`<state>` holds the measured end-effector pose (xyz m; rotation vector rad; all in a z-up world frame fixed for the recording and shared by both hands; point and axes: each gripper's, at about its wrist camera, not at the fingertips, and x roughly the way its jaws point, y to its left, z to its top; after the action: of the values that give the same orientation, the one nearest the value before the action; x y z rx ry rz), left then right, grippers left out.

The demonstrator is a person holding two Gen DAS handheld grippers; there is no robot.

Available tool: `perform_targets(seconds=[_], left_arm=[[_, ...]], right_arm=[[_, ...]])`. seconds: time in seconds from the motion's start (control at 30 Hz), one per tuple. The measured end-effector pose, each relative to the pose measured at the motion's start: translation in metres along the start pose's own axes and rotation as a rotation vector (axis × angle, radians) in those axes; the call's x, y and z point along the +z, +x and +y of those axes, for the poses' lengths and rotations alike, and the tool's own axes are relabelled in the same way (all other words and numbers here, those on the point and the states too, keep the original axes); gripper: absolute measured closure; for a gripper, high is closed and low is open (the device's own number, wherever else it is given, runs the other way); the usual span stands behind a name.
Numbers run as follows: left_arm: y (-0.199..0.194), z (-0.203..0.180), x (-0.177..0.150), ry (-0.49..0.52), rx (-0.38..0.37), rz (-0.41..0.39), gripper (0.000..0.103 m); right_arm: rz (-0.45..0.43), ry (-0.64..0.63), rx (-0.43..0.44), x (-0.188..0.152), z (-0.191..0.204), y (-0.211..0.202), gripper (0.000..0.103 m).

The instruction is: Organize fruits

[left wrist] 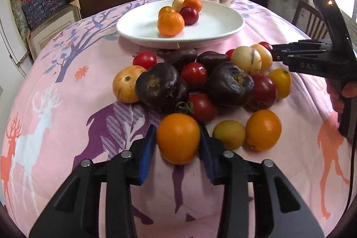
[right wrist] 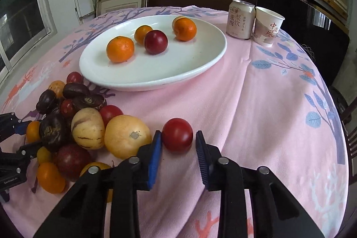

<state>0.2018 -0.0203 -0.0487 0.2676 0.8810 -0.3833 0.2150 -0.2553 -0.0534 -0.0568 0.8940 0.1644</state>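
An orange fruit sits at the near edge of the fruit pile on the pink cloth. The left gripper has it between its blue pads, both pads touching its sides, the jaws narrowed to the fruit's width. Just right of it lie a small yellow fruit and another orange one. Behind it the pile holds dark purple fruits, red tomatoes and pale yellow ones, all crowded together and touching.

In the right wrist view a red tomato lies on the cloth, a little apart from the pile's right side, just beside a big pale yellow fruit. The right gripper straddles it. Its left pad touches the tomato; at the right pad a thin gap seems to show, though the jaws stand nearly as narrow as the tomato, so a firm grip cannot be told from the pictures alone.

Beyond the pile stands a white plate with three orange fruits, a dark red one and a pale fruit half hidden behind them. Past the plate, near the table's far edge, a can and a paper cup stand upright side by side. A person's fingers wrap the right gripper's handle at the left view's right edge.
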Motion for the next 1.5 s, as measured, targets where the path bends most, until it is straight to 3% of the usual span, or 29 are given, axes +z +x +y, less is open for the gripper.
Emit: perform_targets(seconds=[0.2,0.4,0.53,0.73,0.9,1.07,1.1,1.17,1.2,1.5], left_arm=[[-0.001,0.002,-0.001,-0.012,-0.031,-0.001,0.068],[-0.011,0.003,-0.006,-0.008,-0.049,-0.024,0.07],[-0.01,0.006,-0.006,-0.018,-0.079,-0.016,0.07],[-0.011,0.004,-0.007,-0.001,-0.096,-0.027,0.07],[-0.015,0.002,-0.007,0.017,-0.117,-0.047,0.07],[-0.009,0.004,-0.008,0.012,-0.111,-0.015,0.07],[-0.009,0.005,-0.008,0.01,-0.115,-0.015,0.07],[-0.009,0.005,-0.008,0.012,-0.115,-0.015,0.07],[-0.009,0.004,-0.008,0.015,-0.112,-0.015,0.07],[-0.009,0.0,-0.01,0.044,-0.096,-0.017,0.07]], right_arm=[[-0.019,0.003,-0.007,0.0,-0.001,-0.003,0.075],[-0.086,0.018,0.009,-0.01,0.003,-0.033,0.075],[-0.124,0.027,0.068,-0.028,0.018,-0.059,0.075],[-0.102,-0.064,0.199,-0.045,0.066,-0.069,0.075],[-0.114,-0.113,0.251,-0.045,0.093,-0.07,0.075],[-0.127,-0.127,0.252,-0.045,0.101,-0.07,0.075],[-0.119,-0.126,0.257,-0.046,0.1,-0.07,0.074],[-0.086,-0.109,0.268,-0.048,0.099,-0.065,0.06],[-0.063,-0.099,0.266,-0.048,0.099,-0.061,0.047],[-0.011,-0.114,0.226,-0.047,0.104,-0.05,0.048]])
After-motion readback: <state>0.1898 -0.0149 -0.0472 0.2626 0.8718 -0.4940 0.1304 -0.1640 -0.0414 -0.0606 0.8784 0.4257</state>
